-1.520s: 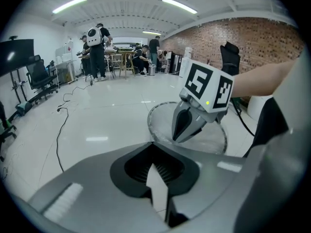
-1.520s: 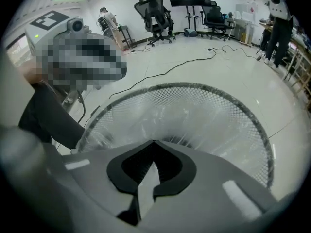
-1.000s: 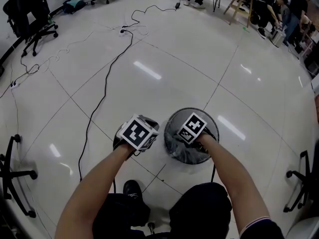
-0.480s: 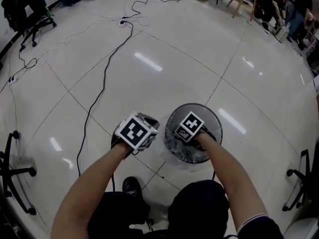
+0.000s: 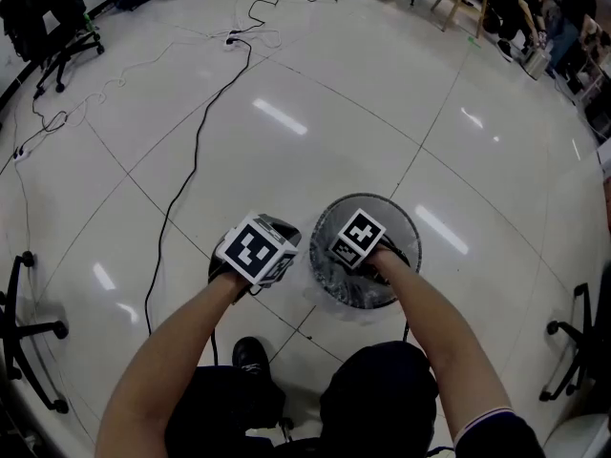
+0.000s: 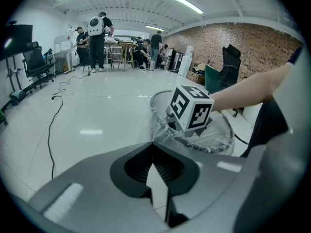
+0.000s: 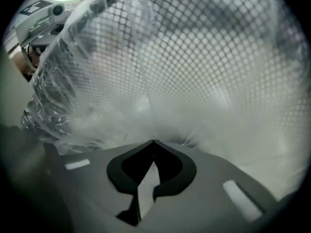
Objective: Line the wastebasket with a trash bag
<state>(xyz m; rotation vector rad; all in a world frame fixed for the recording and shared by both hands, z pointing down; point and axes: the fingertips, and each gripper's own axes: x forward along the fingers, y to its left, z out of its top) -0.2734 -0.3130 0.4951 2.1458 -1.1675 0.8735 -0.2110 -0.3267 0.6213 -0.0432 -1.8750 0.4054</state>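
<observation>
Two closed grippers, left gripper point(image 6: 152, 142) fingers pressed together beside wastebasket point(image 5: 382, 198), right gripper point(image 7: 153, 141) fingers pinching trash bag point(image 7: 170, 106) inside, cable point(image 5: 197, 151) nearby

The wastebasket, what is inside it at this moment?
A clear trash bag lines the mesh wall of the wastebasket, and the right gripper reaches in, shut on the film. The bottom is covered.
</observation>
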